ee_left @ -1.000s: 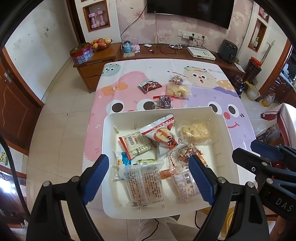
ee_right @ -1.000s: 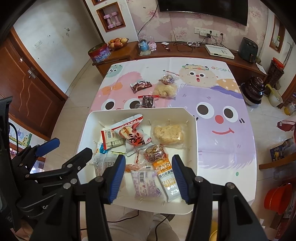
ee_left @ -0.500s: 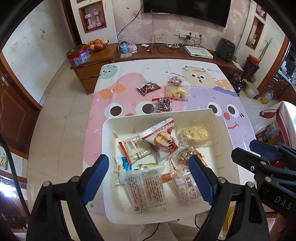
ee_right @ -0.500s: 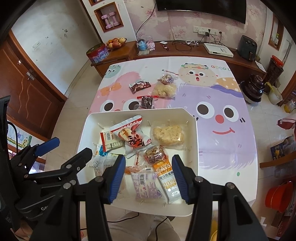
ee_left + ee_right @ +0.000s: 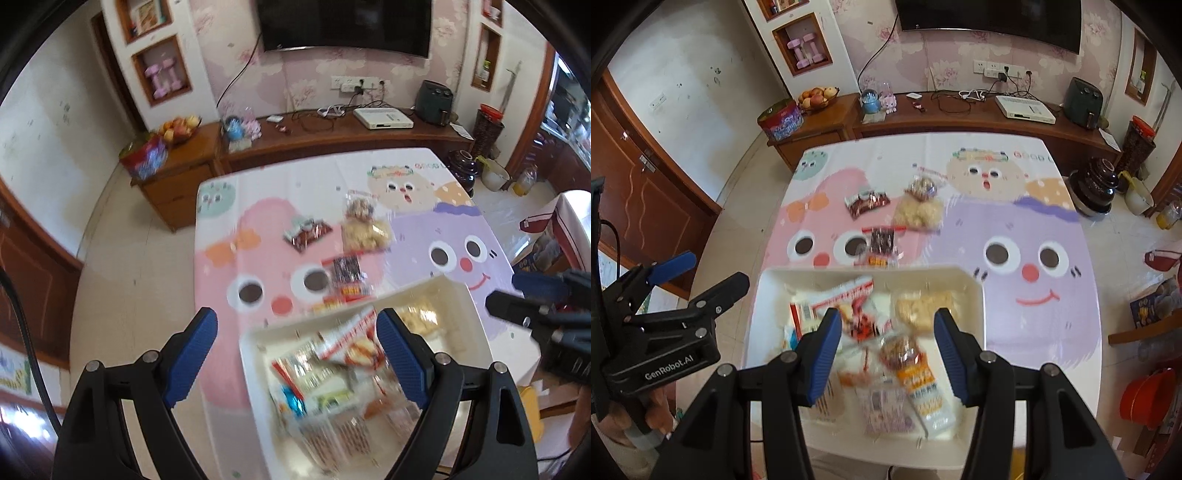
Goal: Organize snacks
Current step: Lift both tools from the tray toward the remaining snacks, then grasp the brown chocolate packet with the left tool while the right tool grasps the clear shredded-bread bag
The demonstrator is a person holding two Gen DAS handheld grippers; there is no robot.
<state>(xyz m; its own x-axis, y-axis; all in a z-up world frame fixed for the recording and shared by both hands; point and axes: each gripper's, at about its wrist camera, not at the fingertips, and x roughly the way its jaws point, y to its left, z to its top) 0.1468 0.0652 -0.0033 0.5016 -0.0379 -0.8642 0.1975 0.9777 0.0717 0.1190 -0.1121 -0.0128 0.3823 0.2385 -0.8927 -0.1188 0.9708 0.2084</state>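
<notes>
A white tray [image 5: 975, 295] of wrapped snacks sits at the near edge of a bench [image 5: 1015, 206] covered in a cartoon-face cloth, its contents blurred. The right gripper [image 5: 886, 354] hangs above the tray, blue-padded fingers [image 5: 823, 354] spread wide with nothing between them. Beyond the tray lie a dark red packet [image 5: 866, 203], a pale puffed-snack bag [image 5: 918, 214] and a small dark packet [image 5: 882, 242]. The left gripper [image 5: 698, 273] shows at left, beside the bench.

Motion blur smears the snacks [image 5: 332, 373] in the tray [image 5: 476, 332], so their labels cannot be read. In the right view the packets [image 5: 916, 369] are equally soft. The tray's near edge hides behind the left gripper [image 5: 295, 354].
</notes>
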